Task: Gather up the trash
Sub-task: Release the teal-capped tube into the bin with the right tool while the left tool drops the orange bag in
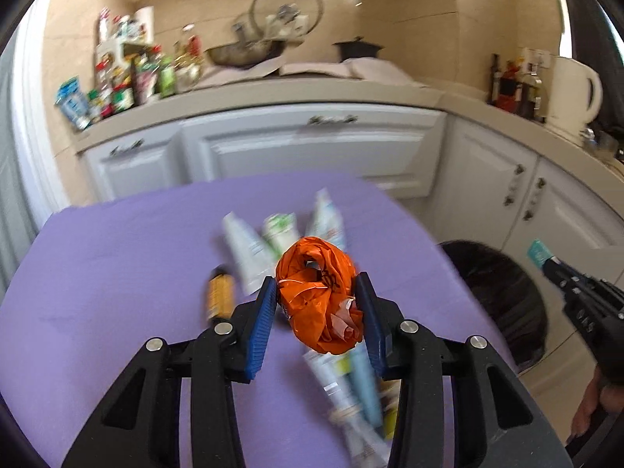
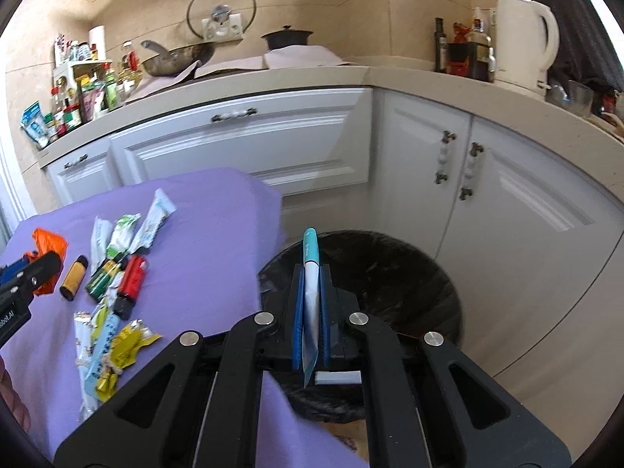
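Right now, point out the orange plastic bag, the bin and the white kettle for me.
orange plastic bag (image 1: pixel 318 292), left wrist view, middle of the crumpled bundle between the pads.
bin (image 2: pixel 421 261), right wrist view, far inner wall of its black liner.
white kettle (image 2: pixel 520 43), right wrist view, middle of the body.

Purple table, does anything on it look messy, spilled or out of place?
Yes. Trash lies scattered on the purple table: torn yellow wrappers near the front, empty tubes further back, and a red lighter beside a green battery. No liquid spill shows.

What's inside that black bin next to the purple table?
The bin shows only its black liner; the right tongs and their teal-and-white wrapper cover the near part.
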Motion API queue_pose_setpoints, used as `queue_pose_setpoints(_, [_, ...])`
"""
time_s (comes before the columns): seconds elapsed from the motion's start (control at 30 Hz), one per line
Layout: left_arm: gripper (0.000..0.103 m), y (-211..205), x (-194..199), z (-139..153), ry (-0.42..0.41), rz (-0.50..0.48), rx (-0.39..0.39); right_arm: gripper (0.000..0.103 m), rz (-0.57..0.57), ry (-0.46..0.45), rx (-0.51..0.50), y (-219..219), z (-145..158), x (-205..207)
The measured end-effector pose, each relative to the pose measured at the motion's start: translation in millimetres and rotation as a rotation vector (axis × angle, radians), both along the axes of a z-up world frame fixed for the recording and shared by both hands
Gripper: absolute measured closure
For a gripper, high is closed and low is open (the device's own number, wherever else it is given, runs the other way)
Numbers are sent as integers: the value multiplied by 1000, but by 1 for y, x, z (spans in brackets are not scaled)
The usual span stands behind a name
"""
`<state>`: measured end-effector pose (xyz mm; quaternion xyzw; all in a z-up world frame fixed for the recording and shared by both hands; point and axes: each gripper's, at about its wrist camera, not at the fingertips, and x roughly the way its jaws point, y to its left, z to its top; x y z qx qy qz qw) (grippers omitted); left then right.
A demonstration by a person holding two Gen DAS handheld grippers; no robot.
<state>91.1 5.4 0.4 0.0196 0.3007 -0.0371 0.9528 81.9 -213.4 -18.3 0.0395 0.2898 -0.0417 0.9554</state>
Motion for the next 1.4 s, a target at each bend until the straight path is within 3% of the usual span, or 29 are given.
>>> queue_pose_setpoints(0.3, [61, -70, 21, 3, -26, -124, 9, 96, -63, -13, 1, -34, -3, 6])
queue_pose_setpoints(0.5, [61, -98, 34, -9, 3, -153, 27, 96, -81, -1, 5, -51, -11, 10])
queue_pose_setpoints(1.23, [61, -147, 63, -34, 51, -190, 82, 95, -99, 26, 26, -76, -32, 34])
queue_pose_setpoints(1.37, [59, -152, 67, -37, 54, -195, 87, 91, -104, 37, 33, -79, -38, 40])
queue_pose_setpoints(1.4, [55, -152, 68, -38, 56, -195, 89, 82, -105, 44, 36, -80, -39, 41])
